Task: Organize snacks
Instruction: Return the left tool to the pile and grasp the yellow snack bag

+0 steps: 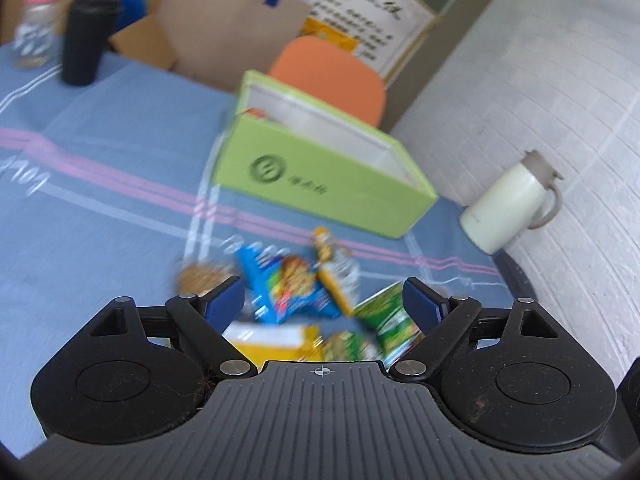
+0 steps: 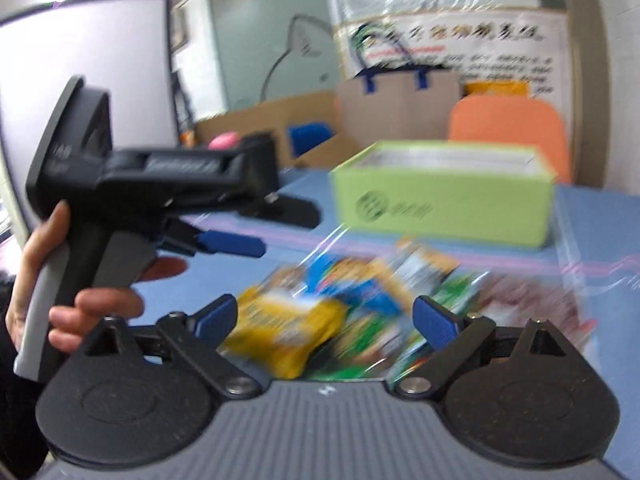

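A blurred pile of snack packets lies on the blue tablecloth: a blue packet (image 1: 280,280), a yellow one (image 1: 268,340) and a green one (image 1: 388,316). My left gripper (image 1: 322,300) hovers just over the pile, open, with nothing pinched. Behind the pile stands an open lime-green box (image 1: 320,176) with a white inside and something orange in its far corner. In the right wrist view my right gripper (image 2: 326,316) is open above the same pile, over a yellow packet (image 2: 280,328). A hand holds the left gripper (image 2: 240,242) at the left. The green box (image 2: 440,200) sits beyond.
A black tumbler (image 1: 86,38) and a pink-lidded bottle (image 1: 36,24) stand at the far left of the table. A cream jug (image 1: 516,204) stands at the right edge by the white wall. An orange chair (image 1: 332,76) and a brown paper bag (image 1: 224,28) are behind the box.
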